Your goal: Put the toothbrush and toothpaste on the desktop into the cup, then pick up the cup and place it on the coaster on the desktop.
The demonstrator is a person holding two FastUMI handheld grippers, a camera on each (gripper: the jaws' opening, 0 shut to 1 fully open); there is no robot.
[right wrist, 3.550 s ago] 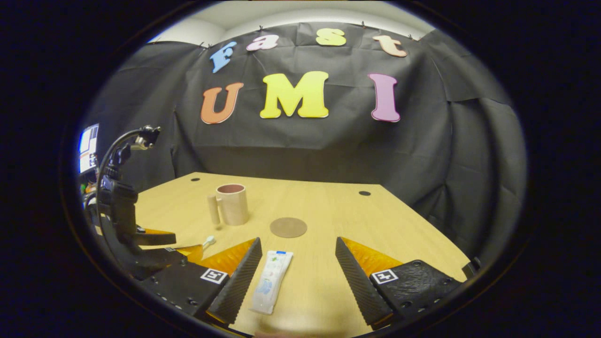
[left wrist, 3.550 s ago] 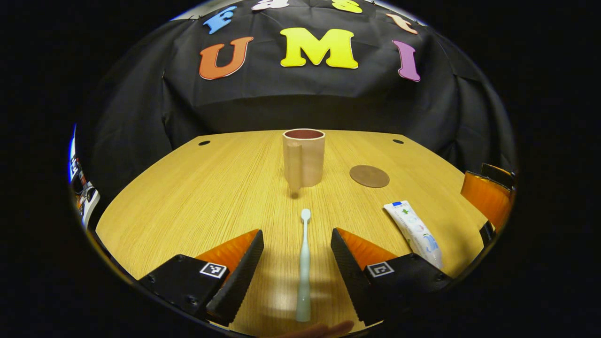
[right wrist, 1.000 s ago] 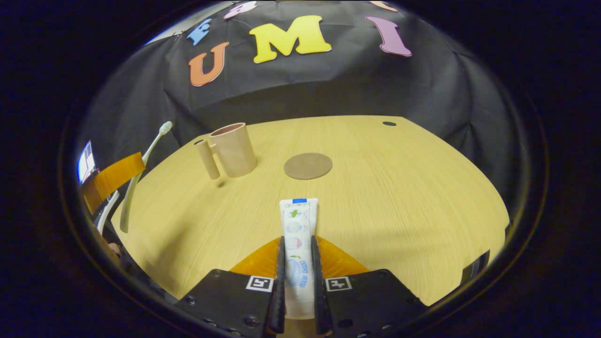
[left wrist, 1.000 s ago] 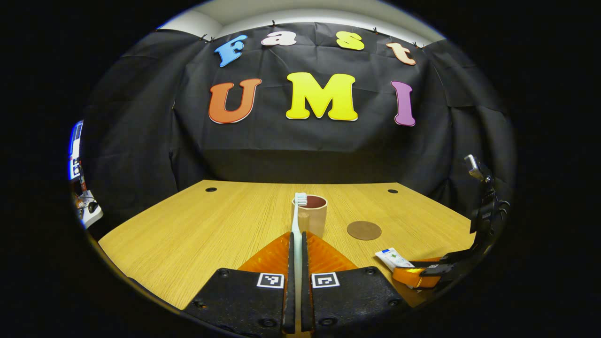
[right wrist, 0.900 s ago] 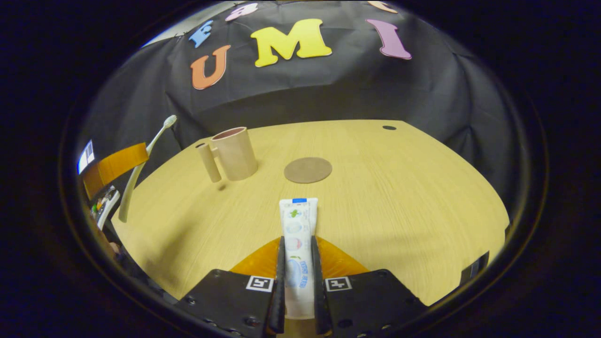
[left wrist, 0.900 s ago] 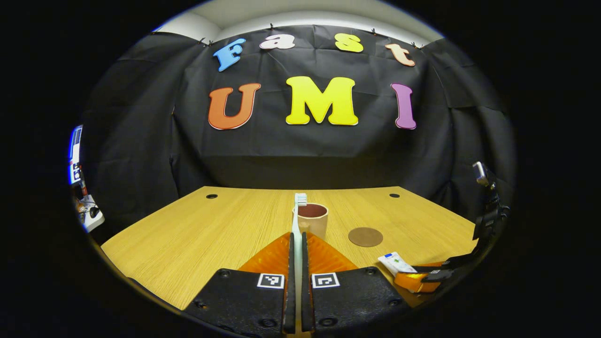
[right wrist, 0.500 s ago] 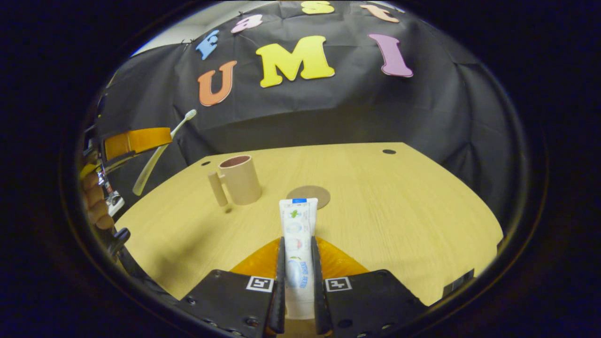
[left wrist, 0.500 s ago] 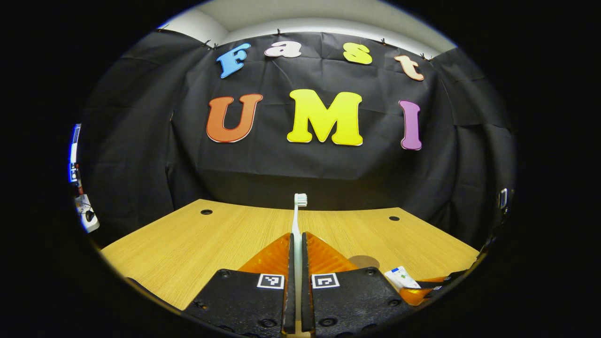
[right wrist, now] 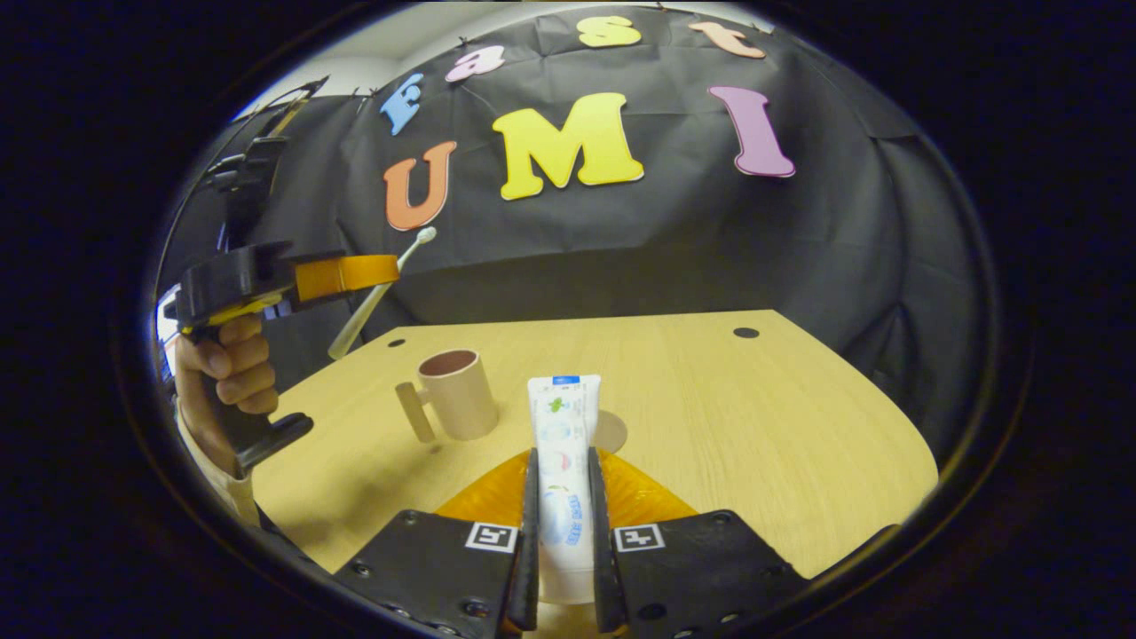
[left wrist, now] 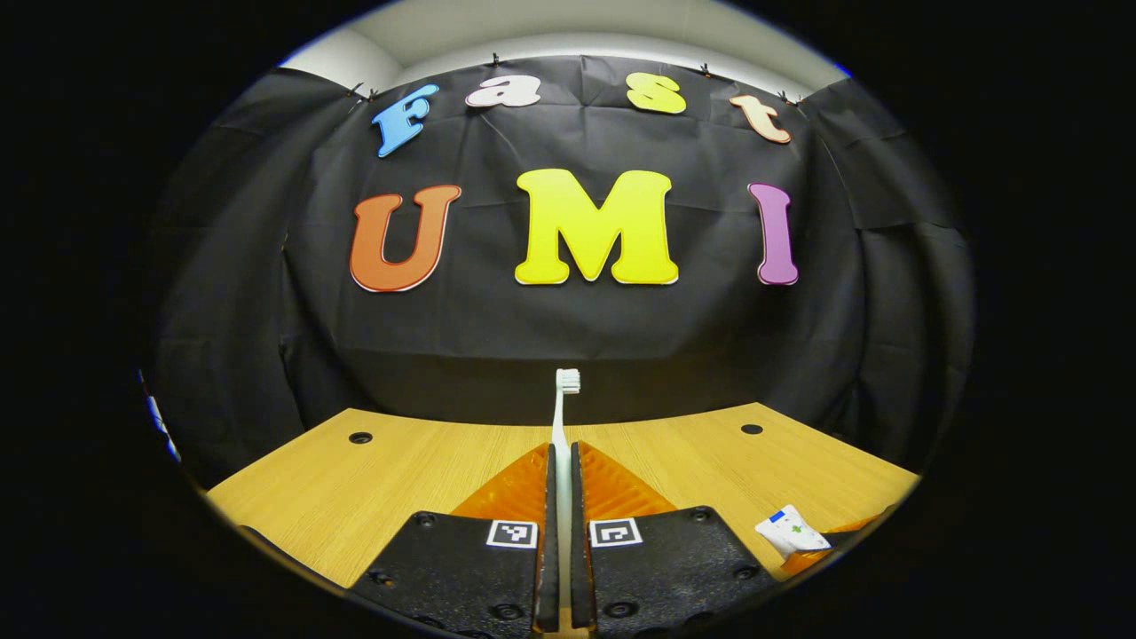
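Note:
My left gripper (left wrist: 560,457) is shut on the pale toothbrush (left wrist: 563,404), whose bristle head points up and forward, held well above the table. In the right gripper view the same left gripper (right wrist: 390,264) hangs high at the left with the toothbrush (right wrist: 377,293) slanting through it, a hand gripping its handle. My right gripper (right wrist: 561,466) is shut on the white toothpaste tube (right wrist: 563,426), lifted off the table. The beige cup (right wrist: 457,392) with its handle toward the left stands on the table, open and empty. The brown coaster (right wrist: 612,430) lies just right of it, partly behind the tube.
The wooden table (right wrist: 728,426) has two small round holes near its back edge. The black cloth wall rises behind it. In the left gripper view the toothpaste's tip (left wrist: 792,530) shows at the lower right.
Both grippers have risen. The left one lifted the toothbrush higher, so the cup dropped below its view. The right one raised the toothpaste off the table.

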